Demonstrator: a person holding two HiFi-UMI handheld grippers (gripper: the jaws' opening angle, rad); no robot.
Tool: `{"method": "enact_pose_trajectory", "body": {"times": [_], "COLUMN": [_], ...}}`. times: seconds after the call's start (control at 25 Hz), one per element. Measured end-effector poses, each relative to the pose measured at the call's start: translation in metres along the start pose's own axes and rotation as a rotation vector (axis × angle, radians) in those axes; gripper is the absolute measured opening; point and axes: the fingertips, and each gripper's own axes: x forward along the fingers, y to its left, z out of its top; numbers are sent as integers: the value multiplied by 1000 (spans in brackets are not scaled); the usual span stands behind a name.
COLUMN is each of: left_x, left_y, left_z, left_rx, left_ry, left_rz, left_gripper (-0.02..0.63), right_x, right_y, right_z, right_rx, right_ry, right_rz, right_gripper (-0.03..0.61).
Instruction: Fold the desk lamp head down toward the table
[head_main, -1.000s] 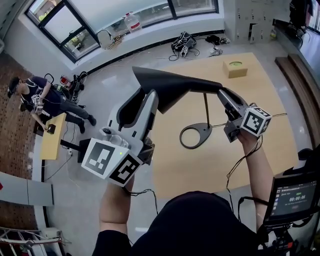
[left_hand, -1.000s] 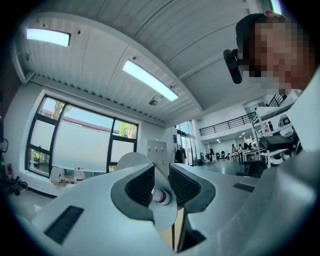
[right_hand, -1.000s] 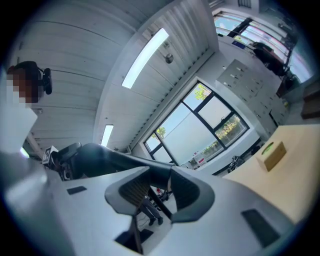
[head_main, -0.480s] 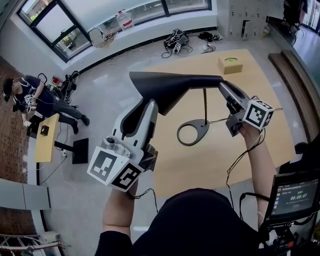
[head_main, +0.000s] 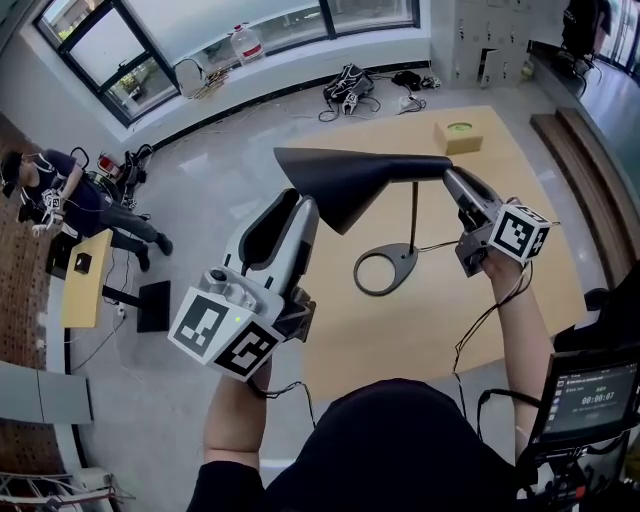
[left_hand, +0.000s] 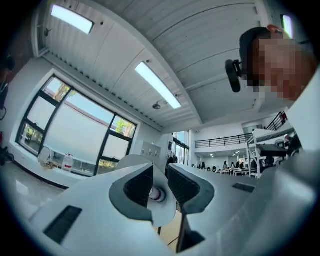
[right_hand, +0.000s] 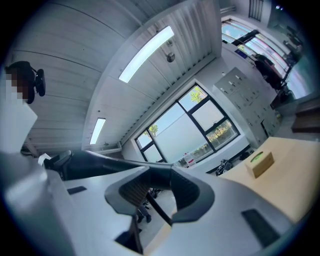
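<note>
A black desk lamp stands on the wooden table (head_main: 500, 300), with a cone shade (head_main: 350, 180), a thin stem (head_main: 411, 215) and a ring base (head_main: 385, 270). The shade lies about level, high above the table. My left gripper (head_main: 305, 205) is shut on the shade's lower rim. In the left gripper view the white inside of the shade (left_hand: 164, 212) and the bulb (left_hand: 158, 194) sit between the pads of that gripper (left_hand: 161, 182). My right gripper (head_main: 452, 178) is shut on the narrow rear end of the lamp head (right_hand: 100, 165), and the stem (right_hand: 159, 210) runs below its jaws.
A cardboard box (head_main: 459, 134) with a green disc sits at the table's far edge. A monitor (head_main: 597, 395) stands at the lower right. A person (head_main: 60, 195) works at a small desk on the left, and bags and cables (head_main: 350, 85) lie by the window.
My left gripper has sunk a little with the shade's rim, and the lamp head lies slightly flatter. My right gripper has hardly moved.
</note>
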Motion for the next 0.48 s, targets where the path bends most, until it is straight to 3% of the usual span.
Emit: {"method": "enact_pose_trajectory", "body": {"times": [0.2, 0.48], "left_x": [14, 21], "left_y": [4, 4], "left_z": [2, -8], "left_rx": [-158, -247], "left_ry": [51, 98], "left_rz": [-45, -66], "left_gripper": [81, 81], "right_x": [-4, -5], "right_y": [-7, -11], "right_z": [3, 4], "right_rx": [0, -13], "right_ry": [-12, -9], "right_rz": [-30, -44], "right_gripper": [133, 133]}}
